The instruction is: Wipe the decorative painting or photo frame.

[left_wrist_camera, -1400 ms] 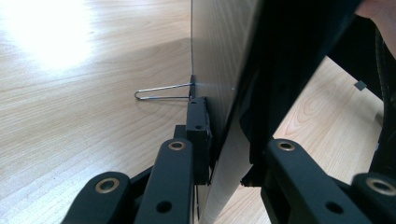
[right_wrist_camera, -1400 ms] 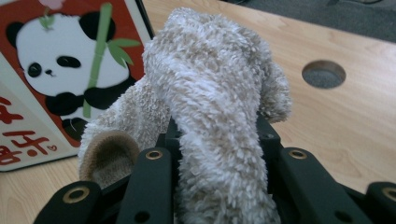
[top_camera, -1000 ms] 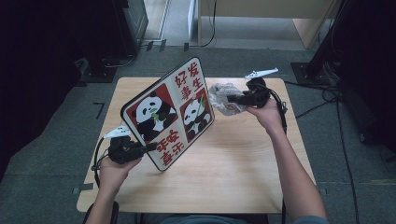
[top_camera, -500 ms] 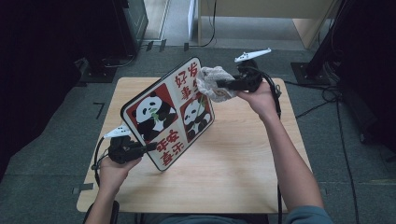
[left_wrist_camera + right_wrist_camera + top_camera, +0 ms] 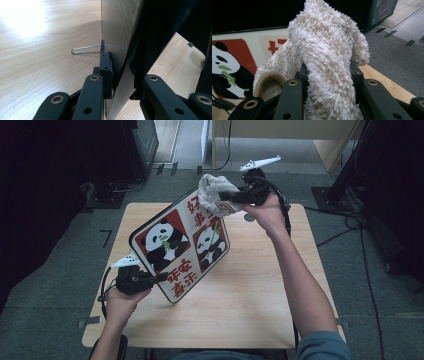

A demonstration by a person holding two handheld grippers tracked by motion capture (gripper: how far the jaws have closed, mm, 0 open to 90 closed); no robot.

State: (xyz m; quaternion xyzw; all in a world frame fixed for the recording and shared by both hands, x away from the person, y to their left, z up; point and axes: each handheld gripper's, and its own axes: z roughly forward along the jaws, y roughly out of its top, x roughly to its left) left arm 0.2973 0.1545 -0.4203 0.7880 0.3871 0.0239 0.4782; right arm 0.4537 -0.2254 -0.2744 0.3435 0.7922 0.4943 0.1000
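My right gripper (image 5: 227, 196) has its fingers pinching a fluffy cloth (image 5: 214, 194). The cloth touches the top corner of the panda board (image 5: 181, 246), just past my fingertips. My left gripper (image 5: 161, 277) is at the low edge, with its fingers pinching the board there so it stands tilted on the desk (image 5: 250, 290). The board's long side runs down from my right fingers toward my left ones. The desk is wood. The floor around it is grey.

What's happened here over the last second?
The right gripper, shut on the fluffy cloth, carried it from beside the panda board up and left to the board's top corner. The left gripper stayed clamped on the board's lower edge, holding it tilted as before.
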